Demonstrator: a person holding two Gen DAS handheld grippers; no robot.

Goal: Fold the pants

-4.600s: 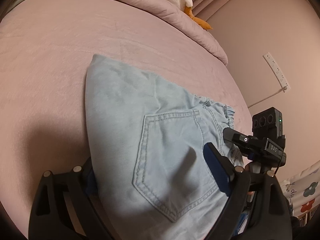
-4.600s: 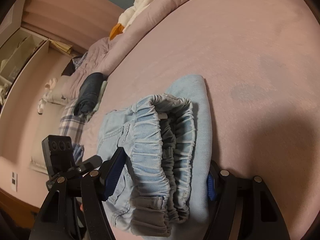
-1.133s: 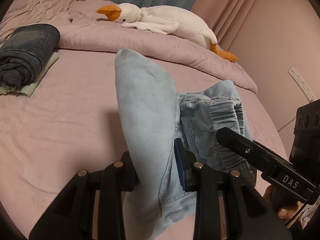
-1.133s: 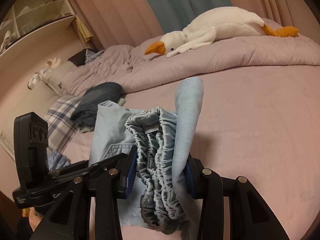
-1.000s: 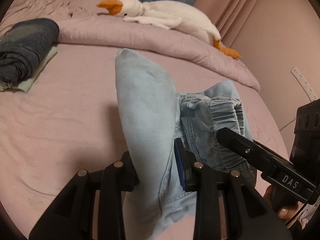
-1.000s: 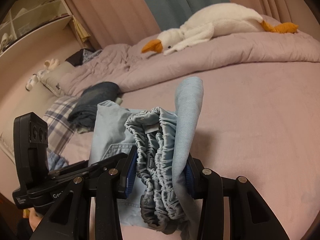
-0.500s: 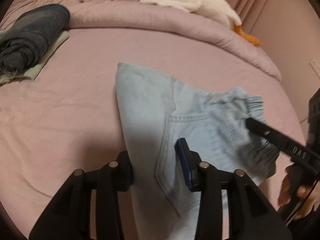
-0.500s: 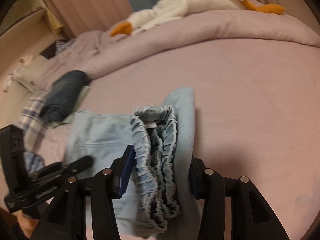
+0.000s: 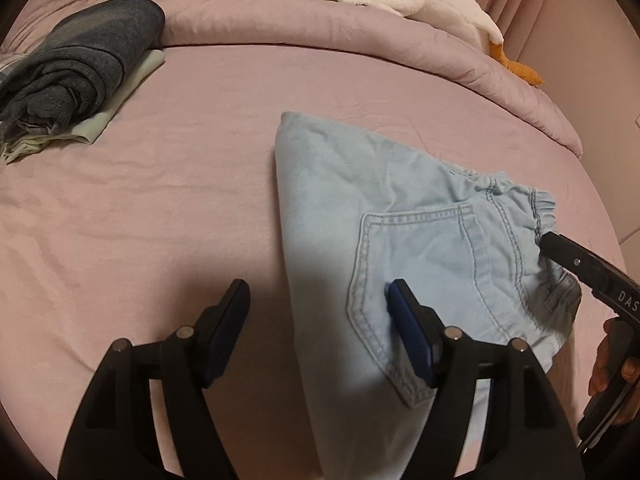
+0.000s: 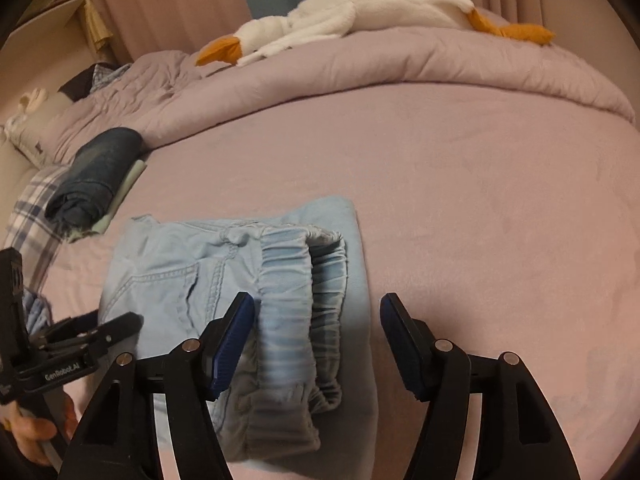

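Folded pants (image 10: 248,280) between parted right hand-held gripper (image 10: 316,312)

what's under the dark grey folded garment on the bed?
A pale green folded cloth lies under the dark grey folded garment, with its edge sticking out onto the pink bedsheet. Anything deeper under the stack is covered.

Both jaws are seen spread wide: the left hand-held gripper (image 9: 316,300) is held low, while the right hand-held gripper (image 10: 318,314) is angled downward, nothing clamped by either.
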